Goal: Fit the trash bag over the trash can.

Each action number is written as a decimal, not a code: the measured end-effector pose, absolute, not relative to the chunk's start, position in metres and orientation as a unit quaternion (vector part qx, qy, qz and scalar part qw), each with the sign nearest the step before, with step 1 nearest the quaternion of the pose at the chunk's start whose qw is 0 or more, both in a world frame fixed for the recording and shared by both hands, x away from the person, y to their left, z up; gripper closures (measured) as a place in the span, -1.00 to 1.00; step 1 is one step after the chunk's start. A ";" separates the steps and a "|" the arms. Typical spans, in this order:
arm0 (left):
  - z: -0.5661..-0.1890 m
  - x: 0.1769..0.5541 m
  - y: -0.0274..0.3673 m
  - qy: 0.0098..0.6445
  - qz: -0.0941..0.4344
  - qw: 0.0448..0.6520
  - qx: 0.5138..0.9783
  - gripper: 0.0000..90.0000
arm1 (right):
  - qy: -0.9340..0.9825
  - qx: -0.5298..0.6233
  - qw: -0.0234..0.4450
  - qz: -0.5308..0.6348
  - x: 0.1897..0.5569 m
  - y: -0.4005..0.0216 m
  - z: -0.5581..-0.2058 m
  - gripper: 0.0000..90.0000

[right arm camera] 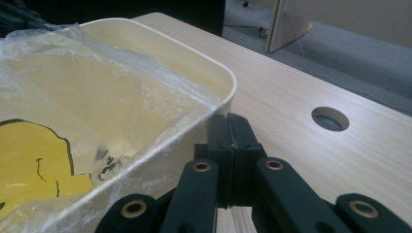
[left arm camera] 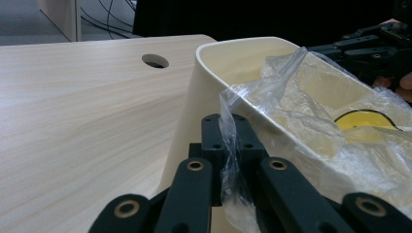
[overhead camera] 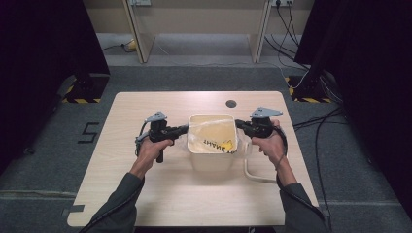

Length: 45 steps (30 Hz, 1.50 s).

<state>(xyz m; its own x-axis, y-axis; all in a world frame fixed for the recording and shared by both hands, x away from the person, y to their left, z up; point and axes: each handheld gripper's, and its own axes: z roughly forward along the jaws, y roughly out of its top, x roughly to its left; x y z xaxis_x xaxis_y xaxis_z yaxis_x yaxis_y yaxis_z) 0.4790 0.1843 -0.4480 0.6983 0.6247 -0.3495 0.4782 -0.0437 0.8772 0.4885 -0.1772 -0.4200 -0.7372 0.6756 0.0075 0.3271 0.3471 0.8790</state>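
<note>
At 9 and 3 o'clock of bin [overhead camera: 212, 145]: fingers clenched on plastic bag [left arm camera: 311, 121] edges; risk tearing if pulled unevenly.

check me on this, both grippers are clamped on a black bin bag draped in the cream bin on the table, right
Not black: the bag is clear plastic with a yellow print, as the left gripper view shows. The rest stands: the left gripper and right gripper are both clamped on it at the cream bin.

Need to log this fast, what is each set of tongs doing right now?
Left tongs: shut on the plastic bag.
Right tongs: shut on the plastic bag's edge at the bin rim.
</note>
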 end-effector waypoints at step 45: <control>-0.433 0.498 0.194 0.408 0.084 0.582 0.698 0.51 | 0.842 0.235 0.188 0.448 0.514 -0.144 -0.388 0.95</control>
<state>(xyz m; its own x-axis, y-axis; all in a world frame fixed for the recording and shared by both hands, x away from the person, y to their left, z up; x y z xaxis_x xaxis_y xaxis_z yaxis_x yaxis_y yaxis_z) 0.4982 0.1935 -0.4325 0.6532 0.6676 -0.3574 0.4715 0.0108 0.8818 0.5136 -0.1436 -0.3884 -0.8194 0.5635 -0.1052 0.2270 0.4875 0.8431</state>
